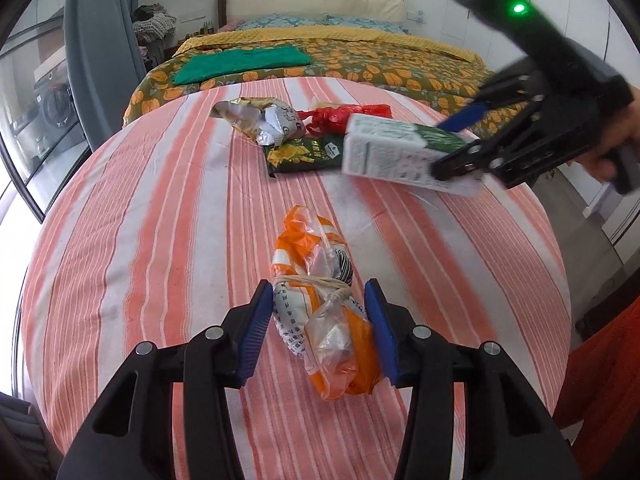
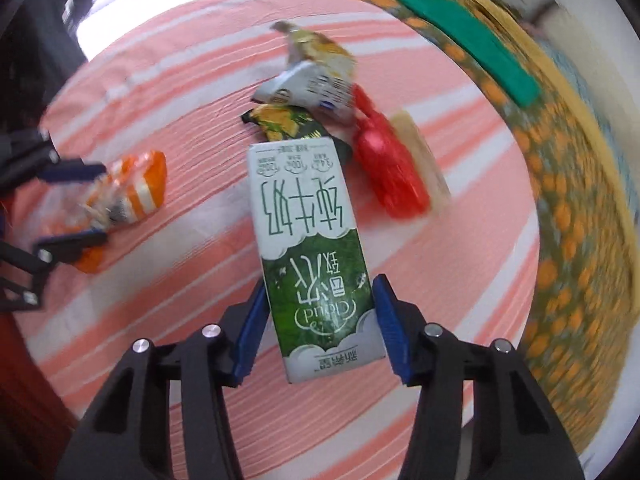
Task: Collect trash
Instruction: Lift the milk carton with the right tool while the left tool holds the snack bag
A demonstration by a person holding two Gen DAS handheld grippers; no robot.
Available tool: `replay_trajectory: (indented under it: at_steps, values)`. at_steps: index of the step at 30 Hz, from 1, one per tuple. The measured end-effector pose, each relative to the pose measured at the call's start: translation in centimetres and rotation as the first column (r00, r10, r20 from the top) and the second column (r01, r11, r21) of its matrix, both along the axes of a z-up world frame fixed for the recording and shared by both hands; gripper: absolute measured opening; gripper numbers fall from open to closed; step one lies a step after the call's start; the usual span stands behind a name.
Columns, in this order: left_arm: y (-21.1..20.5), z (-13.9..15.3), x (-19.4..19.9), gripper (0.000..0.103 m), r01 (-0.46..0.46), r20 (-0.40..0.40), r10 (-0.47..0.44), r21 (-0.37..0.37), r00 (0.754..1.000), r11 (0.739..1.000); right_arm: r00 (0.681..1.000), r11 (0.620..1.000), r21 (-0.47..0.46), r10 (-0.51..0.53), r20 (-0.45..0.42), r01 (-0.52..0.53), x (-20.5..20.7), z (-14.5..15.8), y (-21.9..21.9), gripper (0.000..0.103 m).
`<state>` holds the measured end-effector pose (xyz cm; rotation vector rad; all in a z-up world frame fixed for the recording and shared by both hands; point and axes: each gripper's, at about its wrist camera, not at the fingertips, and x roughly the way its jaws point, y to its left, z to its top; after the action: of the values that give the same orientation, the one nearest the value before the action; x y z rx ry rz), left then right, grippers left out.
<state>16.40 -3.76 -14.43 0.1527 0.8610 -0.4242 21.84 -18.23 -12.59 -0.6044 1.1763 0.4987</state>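
Observation:
My left gripper [image 1: 318,300] is shut on an orange and clear plastic bag bundle [image 1: 324,308] tied with string, on the pink striped cloth [image 1: 160,240]. My right gripper [image 2: 320,300] is shut on a white and green milk carton [image 2: 308,248] and holds it above the cloth; the right gripper [image 1: 456,146] with the carton [image 1: 396,152] also shows in the left wrist view. The left gripper [image 2: 88,204] with the bundle [image 2: 132,188] shows at the left of the right wrist view.
More trash lies at the far side of the cloth: a crumpled silver and yellow wrapper [image 1: 260,118], a dark green snack packet [image 1: 304,154], a red plastic bag [image 1: 344,114]. Behind is a bed [image 1: 360,60] with a folded green cloth [image 1: 240,62].

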Motion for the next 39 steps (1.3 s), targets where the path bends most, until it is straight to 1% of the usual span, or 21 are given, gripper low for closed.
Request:
replay_trajectory:
  at_steps: [1, 2, 3, 5, 7, 9, 10, 11, 13, 14, 17, 19, 22, 24, 27, 31, 34, 36, 37, 38, 39]
  values:
    - [-0.3, -0.1, -0.2, 0.048, 0.003, 0.004, -0.003, 0.003, 1.000, 1.000, 0.997, 0.997, 0.026, -0.066, -0.033, 0.067, -0.6, 0.3, -1.1, 0.050]
    - [-0.6, -0.1, -0.3, 0.048, 0.003, 0.009, -0.003, 0.010, 1.000, 1.000, 0.992, 0.992, 0.054, -0.107, -0.069, 0.111, -1.5, 0.5, -2.1, 0.049]
    - [-0.7, -0.2, -0.5, 0.049, 0.004, 0.012, -0.004, 0.016, 1.000, 1.000, 0.987, 0.988, 0.068, -0.133, -0.086, 0.139, -2.5, 0.5, -2.9, 0.049]
    - [-1.1, -0.3, -0.5, 0.054, 0.011, 0.012, -0.012, 0.026, 1.000, 1.000, 0.978, 0.979, 0.079, -0.181, -0.107, 0.190, -4.5, 0.0, -4.0, 0.049]
    - [-1.2, -0.5, -0.6, 0.065, 0.015, -0.006, -0.015, 0.021, 1.000, 1.000, 0.966, 0.966, 0.098, -0.229, -0.120, 0.241, -6.6, -1.0, -4.9, 0.049]
    - [-1.1, -0.8, -0.8, 0.067, 0.018, -0.040, -0.018, 0.012, 0.999, 1.000, 0.959, 0.951, 0.149, -0.253, -0.128, 0.271, -7.9, -1.6, -5.2, 0.050]
    - [-0.9, -0.9, -1.0, 0.068, 0.012, -0.048, -0.011, 0.021, 0.999, 1.000, 0.956, 0.938, 0.194, -0.264, -0.130, 0.286, -8.7, -2.0, -5.6, 0.054]
    - [-0.7, -0.9, -1.2, 0.068, 0.002, -0.046, -0.001, 0.035, 0.999, 0.999, 0.955, 0.932, 0.215, -0.268, -0.126, 0.290, -9.3, -2.1, -5.9, 0.059]
    - [0.2, -0.5, -1.7, 0.072, -0.028, -0.022, 0.029, 0.050, 0.999, 0.998, 0.955, 0.919, 0.259, -0.280, -0.097, 0.296, -10.4, -2.3, -6.4, 0.063]
    - [0.7, -0.2, -1.8, 0.072, -0.041, -0.012, 0.042, 0.045, 0.999, 0.998, 0.954, 0.916, 0.269, -0.285, -0.091, 0.299, -10.7, -2.3, -6.6, 0.067]
    - [2.3, 0.6, -2.1, 0.075, -0.080, 0.000, 0.080, -0.011, 0.997, 0.997, 0.948, 0.899, 0.302, -0.304, -0.092, 0.317, -11.2, -2.1, -6.9, 0.074]
    - [2.9, 1.0, -2.4, 0.076, -0.091, 0.010, 0.092, -0.035, 0.996, 0.995, 0.946, 0.895, 0.310, -0.316, -0.067, 0.321, -11.3, -1.4, -7.2, 0.075]
    - [2.5, 1.3, -2.6, 0.082, -0.065, 0.034, 0.066, -0.038, 0.997, 0.997, 0.947, 0.901, 0.305, -0.320, -0.013, 0.309, -11.0, -0.6, -7.0, 0.077]
    - [1.4, 1.2, -2.4, 0.083, -0.025, 0.045, 0.025, -0.011, 0.999, 1.000, 0.952, 0.911, 0.289, -0.307, 0.004, 0.293, -10.4, -0.6, -6.3, 0.078]
    - [-0.3, 0.5, -1.2, 0.083, 0.026, 0.030, -0.027, 0.034, 0.999, 0.999, 0.958, 0.929, 0.254, -0.286, 0.029, 0.270, -10.0, -0.9, -5.1, 0.078]
    - [-1.0, -0.2, 0.4, 0.083, 0.039, -0.009, -0.039, 0.021, 0.999, 0.999, 0.950, 0.930, 0.221, -0.309, 0.041, 0.294, -8.5, -1.4, -4.5, 0.078]
    - [-0.8, -0.7, 1.3, 0.083, 0.031, -0.043, -0.031, 0.000, 0.999, 1.000, 0.938, 0.915, 0.222, -0.348, 0.015, 0.336, -7.2, -1.6, -5.0, 0.078]
    - [-0.8, -0.8, 1.5, 0.083, 0.034, -0.051, -0.034, -0.006, 0.998, 0.999, 0.934, 0.910, 0.225, -0.358, 0.000, 0.349, -6.8, -1.7, -5.2, 0.078]
    - [-0.7, -0.8, 1.6, 0.083, 0.035, -0.052, -0.035, -0.004, 0.998, 0.999, 0.932, 0.908, 0.226, -0.361, -0.007, 0.353, -6.7, -1.7, -5.3, 0.071]
    - [-0.7, -0.8, 1.7, 0.083, 0.034, -0.052, -0.034, -0.002, 0.998, 0.999, 0.933, 0.908, 0.224, -0.359, -0.016, 0.353, -6.5, -1.8, -5.3, 0.060]
    - [-0.7, -0.8, 1.9, 0.080, 0.035, -0.054, -0.035, -0.004, 0.998, 0.999, 0.935, 0.910, 0.222, -0.355, -0.023, 0.351, -6.5, -1.9, -5.3, 0.055]
